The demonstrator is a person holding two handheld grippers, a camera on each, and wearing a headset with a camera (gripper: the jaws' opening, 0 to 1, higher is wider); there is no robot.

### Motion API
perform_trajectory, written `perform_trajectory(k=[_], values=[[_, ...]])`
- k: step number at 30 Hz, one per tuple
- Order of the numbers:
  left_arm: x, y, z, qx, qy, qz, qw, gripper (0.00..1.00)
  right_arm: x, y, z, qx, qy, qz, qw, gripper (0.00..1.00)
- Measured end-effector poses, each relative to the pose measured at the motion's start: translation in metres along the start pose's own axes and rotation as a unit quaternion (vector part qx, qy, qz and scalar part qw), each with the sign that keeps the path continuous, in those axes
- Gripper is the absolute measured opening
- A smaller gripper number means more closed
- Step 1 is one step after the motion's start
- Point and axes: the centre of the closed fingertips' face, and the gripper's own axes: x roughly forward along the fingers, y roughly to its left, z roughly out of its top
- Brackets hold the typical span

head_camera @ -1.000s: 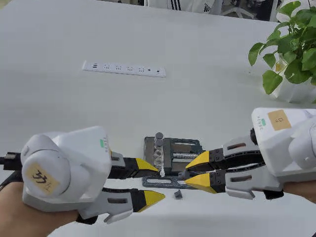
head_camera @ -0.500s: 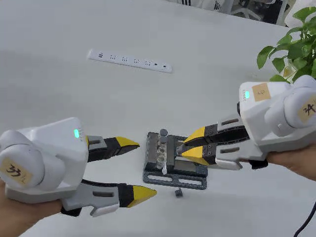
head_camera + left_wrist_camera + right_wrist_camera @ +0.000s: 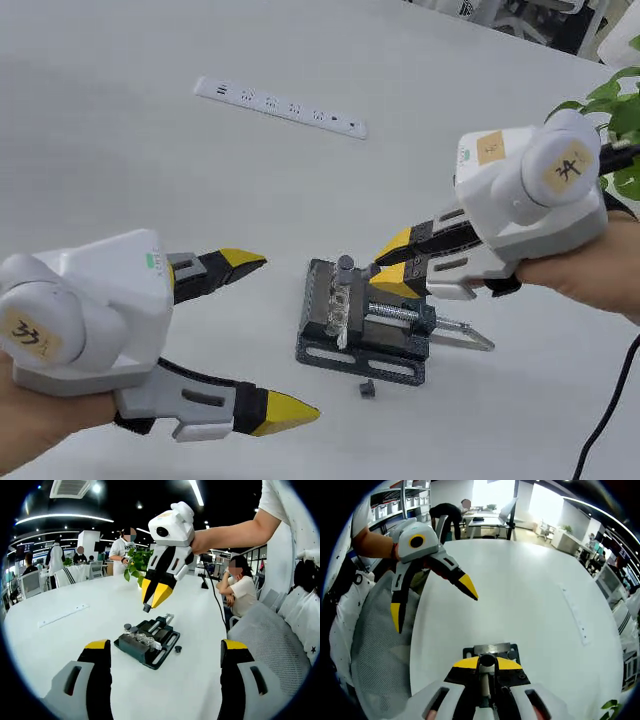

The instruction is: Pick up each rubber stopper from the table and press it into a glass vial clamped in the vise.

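The right tool [image 3: 376,272], clenched on a stopper [image 3: 145,608], has lifted; we find the vials [image 3: 338,305] just below-left of it, with the released left tool [image 3: 280,335] farther off.

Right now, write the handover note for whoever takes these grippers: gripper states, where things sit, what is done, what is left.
Left gripper: jaws wide open, empty, hovering left of the vise.
Right gripper: shut on what looks like a rubber stopper, just above the vise.
Vials: clamped in a row. The far one carries a fitted stopper; the rest look open.
Loose stopper: on the table in front of the vise.
Left: press in the held stopper, then fetch the loose one.
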Motion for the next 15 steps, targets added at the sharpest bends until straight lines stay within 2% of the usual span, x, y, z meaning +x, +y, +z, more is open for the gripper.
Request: perform_trajectory(k=[3, 6, 15], values=[[0.0, 0.0, -0.003, -0.002, 0.003, -0.003, 1.0, 0.94, 0.009, -0.001, -0.002, -0.004, 0.021, 0.011, 0.9997, 0.05], [0.0, 0.0, -0.003, -0.005, -0.009, -0.008, 0.9999, 0.96, 0.016, -0.002, -0.003, -0.008, 0.038, 0.021, 0.999, 0.05], [0.003, -0.006, -0.006, -0.016, -0.018, -0.024, 0.9994, 0.98, 0.036, -0.002, -0.013, -0.008, 0.085, 0.044, 0.9954, 0.05]])
